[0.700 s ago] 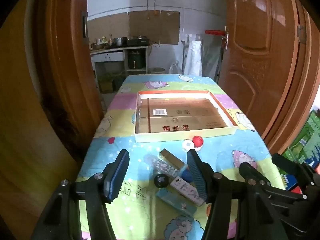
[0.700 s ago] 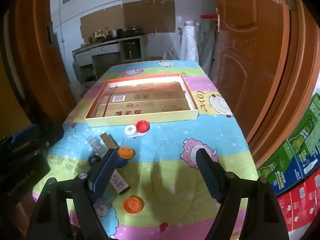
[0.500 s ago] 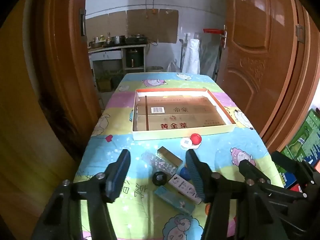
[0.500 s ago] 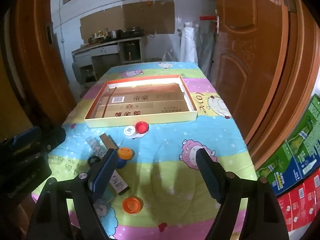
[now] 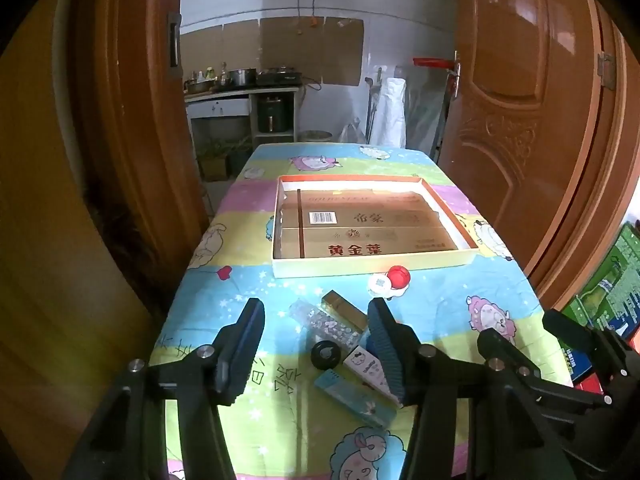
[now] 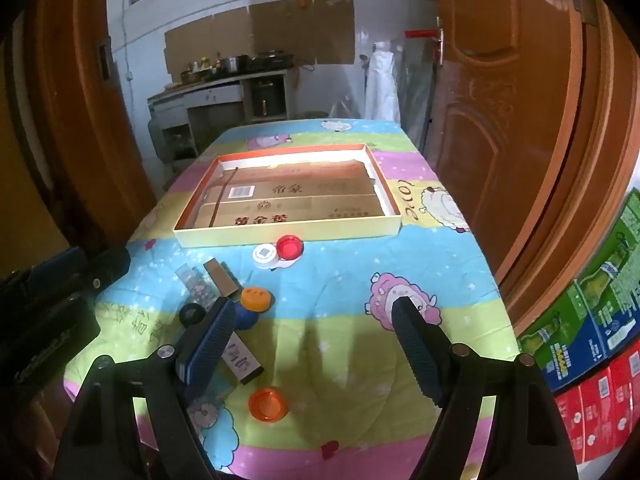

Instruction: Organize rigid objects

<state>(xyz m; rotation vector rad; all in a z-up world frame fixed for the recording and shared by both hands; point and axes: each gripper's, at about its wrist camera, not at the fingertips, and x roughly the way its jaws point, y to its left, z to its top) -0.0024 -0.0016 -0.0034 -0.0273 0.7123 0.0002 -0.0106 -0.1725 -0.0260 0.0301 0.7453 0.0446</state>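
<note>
Your left hand-held gripper point(image 5: 316, 340), wide open and empty, is nearer the box cluster point(image 5: 340, 332); its boxes run near-right to far-left. The right hand-held gripper point(image 6: 312, 332) is also open, empty.

Pastel sheep-print tablecloth point(image 6: 460, 264), red cap point(image 6: 289, 246), orange caps point(image 6: 267, 404), cream tray point(image 6: 288, 233)

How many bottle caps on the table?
6: red cap and white cap by the tray; yellow-orange cap over a blue cap; black cap left of them; orange cap nearest. The tool fingers may hide more.
</note>
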